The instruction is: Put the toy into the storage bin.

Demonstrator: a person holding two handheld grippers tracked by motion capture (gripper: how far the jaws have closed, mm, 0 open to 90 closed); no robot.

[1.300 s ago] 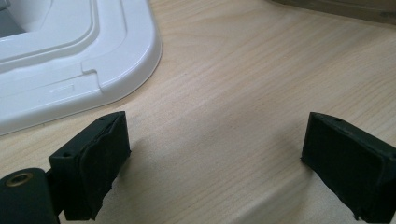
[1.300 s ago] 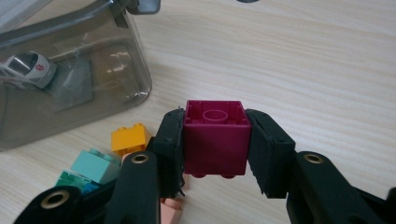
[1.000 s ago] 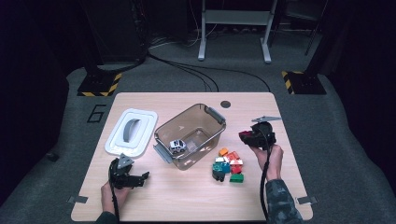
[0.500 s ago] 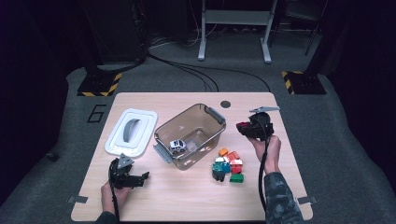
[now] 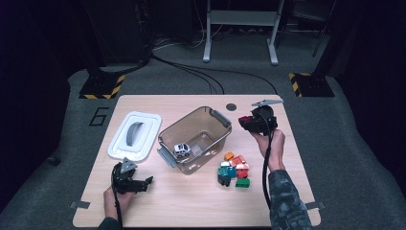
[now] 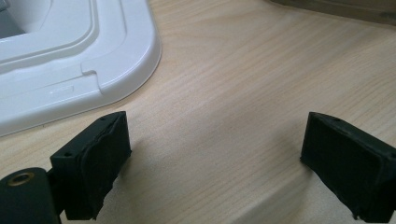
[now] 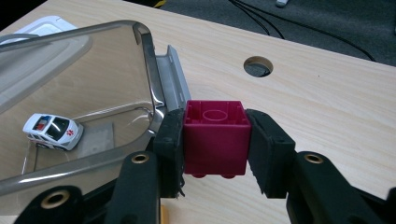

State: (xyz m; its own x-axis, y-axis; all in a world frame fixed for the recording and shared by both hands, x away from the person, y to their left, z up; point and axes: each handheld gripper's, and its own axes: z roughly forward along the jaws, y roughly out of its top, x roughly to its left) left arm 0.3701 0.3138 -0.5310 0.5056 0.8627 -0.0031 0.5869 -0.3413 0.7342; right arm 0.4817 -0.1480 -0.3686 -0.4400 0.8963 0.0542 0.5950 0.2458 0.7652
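A: Table (image 5: 201,206), dark floor around. Clear bin (image 5: 191,125) mid-table, toy car (image 5: 181,150) inside.

B: Right gripper (image 7: 215,140) clamps a red block (image 7: 215,136) beside the bin's rim. Left gripper (image 6: 215,154) spread wide, holding nothing, near the lid (image 6: 70,60).

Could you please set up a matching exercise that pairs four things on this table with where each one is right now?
Things:
1. red block
2. toy car
3. white lid
4. green block

Places:
A. flat on the table, left of the clear bin
B. on the table at the near edge of the block pile
C. inside the clear bin
D. clamped in the right gripper

Pairs: 1-D, 2-C, 3-A, 4-B
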